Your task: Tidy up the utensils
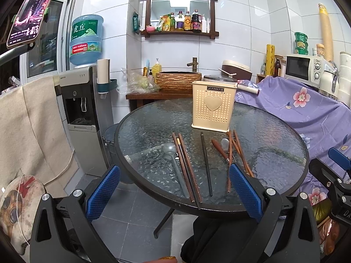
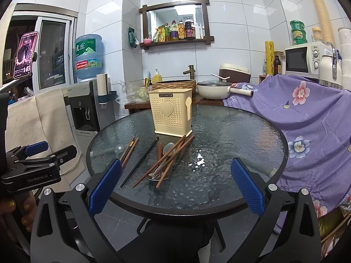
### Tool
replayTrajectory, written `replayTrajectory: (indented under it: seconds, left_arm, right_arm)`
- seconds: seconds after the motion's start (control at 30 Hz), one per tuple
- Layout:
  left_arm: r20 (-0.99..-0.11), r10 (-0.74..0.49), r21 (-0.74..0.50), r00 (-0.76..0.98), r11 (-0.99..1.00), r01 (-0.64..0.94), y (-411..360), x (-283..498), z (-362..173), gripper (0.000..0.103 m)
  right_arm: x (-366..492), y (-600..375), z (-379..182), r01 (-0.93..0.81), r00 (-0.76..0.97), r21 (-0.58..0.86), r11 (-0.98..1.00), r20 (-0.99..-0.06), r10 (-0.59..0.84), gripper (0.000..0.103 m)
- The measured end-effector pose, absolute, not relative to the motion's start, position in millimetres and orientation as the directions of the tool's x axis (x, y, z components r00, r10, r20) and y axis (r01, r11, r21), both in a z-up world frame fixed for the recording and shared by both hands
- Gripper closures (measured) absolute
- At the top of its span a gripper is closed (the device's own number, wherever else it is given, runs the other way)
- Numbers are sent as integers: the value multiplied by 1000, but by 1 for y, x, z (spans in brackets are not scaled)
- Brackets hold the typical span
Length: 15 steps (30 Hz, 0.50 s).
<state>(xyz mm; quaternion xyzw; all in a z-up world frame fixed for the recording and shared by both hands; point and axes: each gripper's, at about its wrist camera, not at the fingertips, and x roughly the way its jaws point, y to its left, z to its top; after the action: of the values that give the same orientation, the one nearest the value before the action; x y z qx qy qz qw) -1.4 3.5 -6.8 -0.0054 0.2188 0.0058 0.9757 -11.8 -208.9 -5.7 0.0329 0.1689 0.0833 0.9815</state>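
A cream perforated utensil holder (image 1: 213,107) (image 2: 171,115) stands upright at the far side of the round glass table (image 1: 274,135) (image 2: 230,135). In front of it lie brown chopsticks (image 1: 186,166) (image 2: 129,151), a grey spoon (image 1: 175,164), a black chopstick (image 1: 206,164) (image 2: 140,162), and a pile of wooden chopsticks with a metal spoon (image 1: 228,149) (image 2: 166,160). My left gripper (image 1: 175,192) is open and empty at the table's near edge. My right gripper (image 2: 175,186) is open and empty, also at the near edge.
A purple floral cloth (image 1: 307,109) (image 2: 307,120) covers furniture on the right. A water dispenser (image 1: 81,100) and a beige cloth (image 1: 28,131) stand left. A wooden counter with a basin (image 1: 177,81), a pot and a microwave (image 2: 305,60) is behind the table.
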Motion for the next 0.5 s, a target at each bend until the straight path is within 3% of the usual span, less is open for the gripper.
replayTrajectory:
  seconds: [0.5]
  left_arm:
    - [-529, 14, 12, 849, 1000, -9, 21, 48, -29, 6]
  right_arm:
    - [42, -214, -29, -150, 843, 145, 978, -498, 203, 5]
